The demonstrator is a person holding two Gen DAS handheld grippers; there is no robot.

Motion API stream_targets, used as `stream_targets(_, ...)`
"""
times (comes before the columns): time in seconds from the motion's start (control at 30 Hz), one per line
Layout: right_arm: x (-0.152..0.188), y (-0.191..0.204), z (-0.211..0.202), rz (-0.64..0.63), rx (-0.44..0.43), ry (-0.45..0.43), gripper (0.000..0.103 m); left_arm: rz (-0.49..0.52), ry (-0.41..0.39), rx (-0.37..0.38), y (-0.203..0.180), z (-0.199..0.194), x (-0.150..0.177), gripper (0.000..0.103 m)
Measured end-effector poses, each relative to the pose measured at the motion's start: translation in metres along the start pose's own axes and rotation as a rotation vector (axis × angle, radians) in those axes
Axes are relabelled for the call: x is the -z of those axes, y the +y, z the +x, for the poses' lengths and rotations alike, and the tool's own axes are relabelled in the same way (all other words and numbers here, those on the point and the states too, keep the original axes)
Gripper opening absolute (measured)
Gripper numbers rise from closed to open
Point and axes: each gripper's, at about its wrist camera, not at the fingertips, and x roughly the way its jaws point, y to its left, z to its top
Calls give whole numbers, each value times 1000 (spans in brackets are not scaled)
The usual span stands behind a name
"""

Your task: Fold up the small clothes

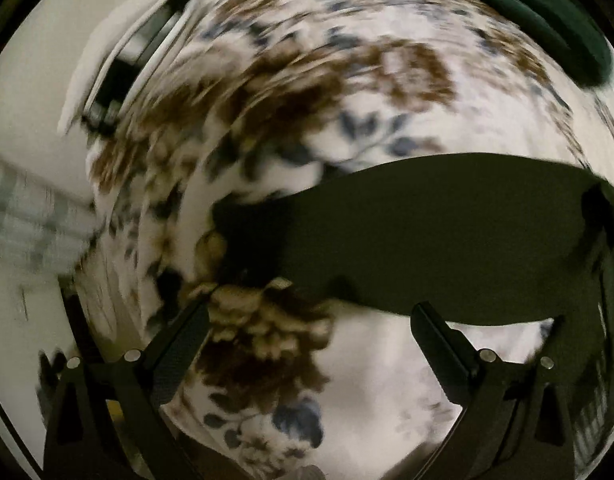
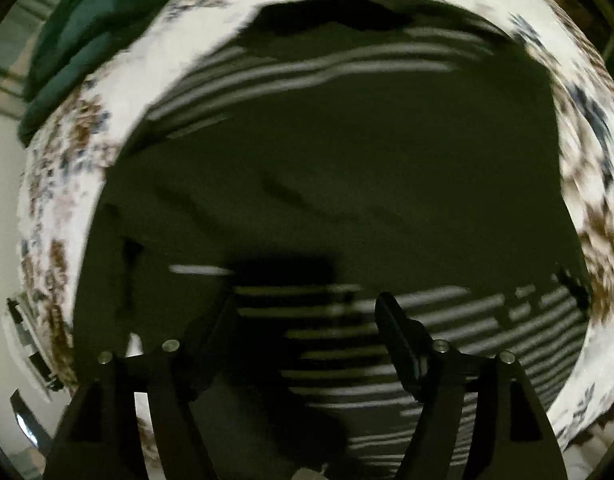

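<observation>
Left gripper: fingers spread wide, nothing between them; it hovers over the floral bedspread, its right finger just under the edge of the dark garment.
Right gripper: fingers wide apart and holding nothing, poised over the striped part of the garment.
Dark garment: one piece, near-black with white stripes across two bands, lying spread out flat on the bedspread; in the left wrist view only one plain dark lobe of it shows.
Bedspread: one, white with brown and blue flowers, showing all round the garment.
Green cloth: one dark green piece at the bedspread's far edge, well apart from the garment.
Sharpness: both views are motion-blurred, so fine detail is lost.
</observation>
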Motion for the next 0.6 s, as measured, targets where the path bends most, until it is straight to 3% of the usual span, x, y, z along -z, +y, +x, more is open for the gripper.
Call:
stream_targets(0.27, 12, -5, 15, 37, 11, 16, 74, -328, 67, 84, 88, 43, 6, 103)
stream_targets(0.47, 7, 17, 27, -9, 40, 24, 74, -339, 9, 144, 92, 67, -19, 102)
stream_targets(0.57, 8, 32, 33, -28, 52, 30, 74, -308, 24, 215, 78, 83, -33, 102)
stream_targets(0.6, 8, 35, 36, -33, 55, 34, 74, -297, 34, 234, 74, 88, -36, 97)
